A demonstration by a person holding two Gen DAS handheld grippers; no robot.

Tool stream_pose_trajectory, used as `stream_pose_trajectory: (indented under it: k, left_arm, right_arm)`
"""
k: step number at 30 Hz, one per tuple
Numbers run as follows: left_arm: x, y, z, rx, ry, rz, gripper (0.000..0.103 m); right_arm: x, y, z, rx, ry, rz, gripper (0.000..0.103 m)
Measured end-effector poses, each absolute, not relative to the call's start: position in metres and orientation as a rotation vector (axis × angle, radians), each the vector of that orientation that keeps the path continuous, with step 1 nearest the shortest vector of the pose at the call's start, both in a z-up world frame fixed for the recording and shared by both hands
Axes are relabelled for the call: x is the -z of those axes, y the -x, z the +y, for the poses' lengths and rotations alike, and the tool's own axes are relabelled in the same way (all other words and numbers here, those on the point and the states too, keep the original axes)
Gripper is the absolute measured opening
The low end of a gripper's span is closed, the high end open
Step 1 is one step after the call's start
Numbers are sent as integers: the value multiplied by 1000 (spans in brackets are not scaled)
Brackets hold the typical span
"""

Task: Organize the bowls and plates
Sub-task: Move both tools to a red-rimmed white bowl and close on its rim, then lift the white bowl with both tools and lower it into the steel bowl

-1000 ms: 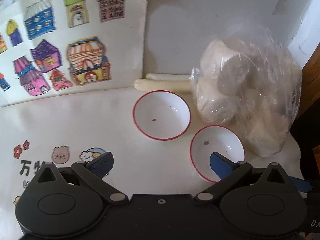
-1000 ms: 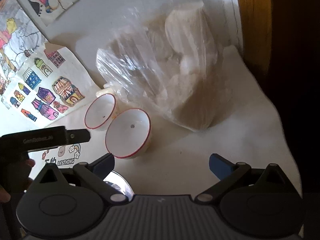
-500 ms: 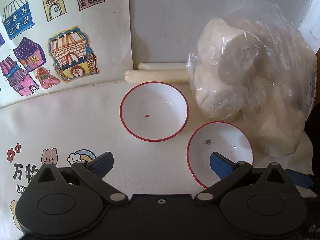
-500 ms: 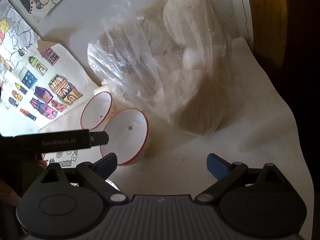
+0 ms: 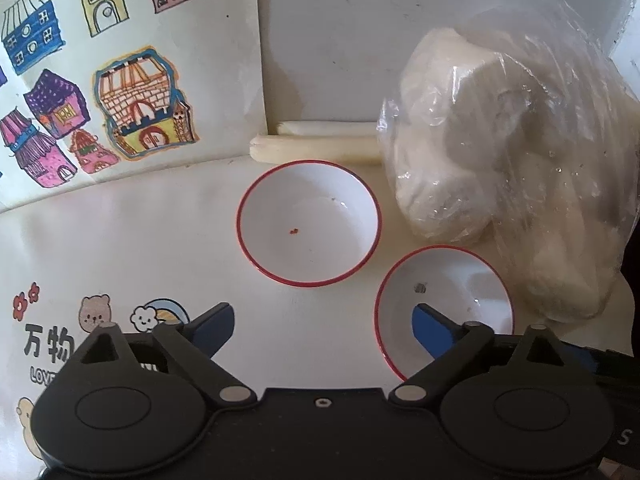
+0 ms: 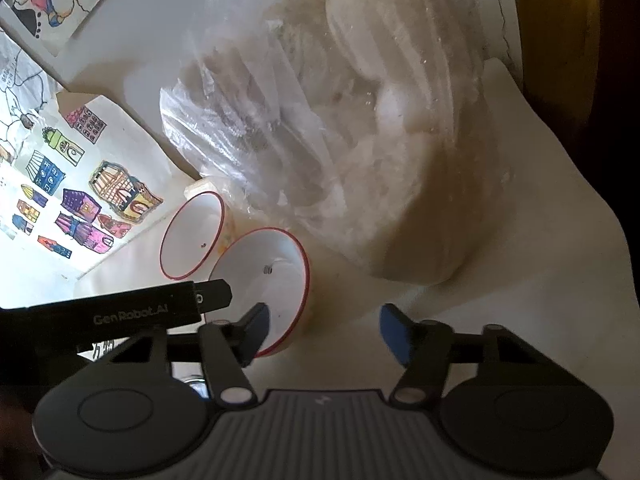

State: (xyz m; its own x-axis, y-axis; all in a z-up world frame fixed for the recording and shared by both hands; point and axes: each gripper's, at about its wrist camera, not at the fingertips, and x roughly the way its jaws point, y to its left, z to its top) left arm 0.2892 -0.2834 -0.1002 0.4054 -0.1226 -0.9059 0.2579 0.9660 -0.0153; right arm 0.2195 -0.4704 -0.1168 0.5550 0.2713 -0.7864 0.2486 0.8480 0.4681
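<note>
Two white bowls with red rims sit on the white table. The far bowl (image 5: 308, 222) (image 6: 191, 236) lies by the wall. The near bowl (image 5: 450, 292) (image 6: 272, 272) sits beside the plastic bag. My left gripper (image 5: 322, 326) is open and empty, its right finger over the near bowl's rim. My right gripper (image 6: 324, 330) is open and empty, its left finger at the near bowl's right rim. The left gripper's body shows in the right wrist view (image 6: 120, 312).
A clear plastic bag of white lumps (image 5: 512, 176) (image 6: 340, 140) stands right of the bowls. Two pale sticks (image 5: 316, 146) lie along the wall. A children's drawing of houses (image 5: 100, 80) leans at the left. A dark edge borders the table on the right.
Both grippers have moved closer to the bowls. The right gripper's left finger now reaches the near bowl's rim, and its jaws look narrower than before.
</note>
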Motion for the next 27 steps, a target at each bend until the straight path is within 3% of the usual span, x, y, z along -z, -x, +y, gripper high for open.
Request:
stream_pose_trajectory:
  k: [2, 8, 10, 14, 17, 27]
  left_arm:
    - [101, -289, -284, 251, -127, 1134, 89]
    - [108, -292, -284, 287, -61, 1198, 56]
    - [111, -294, -282, 284, -28, 1226, 42]
    - [116, -295, -281, 300, 12, 1242, 32]
    - [116, -294, -282, 332, 49, 1252, 9]
    - [104, -279, -284, 377, 64, 1199, 10]
  right_arm:
    - [118, -221, -470, -21, -591, 1000, 50]
    - [121, -225, -468, -47, -620, 1006, 31]
    - [121, -226, -467, -52, -627, 1006, 27]
    - [124, -232, -462, -53, -638, 1014, 24]
    - [124, -235, -459, -63, -633, 1015, 19]
    - [115, -225, -456, -59, -585, 1012, 17]
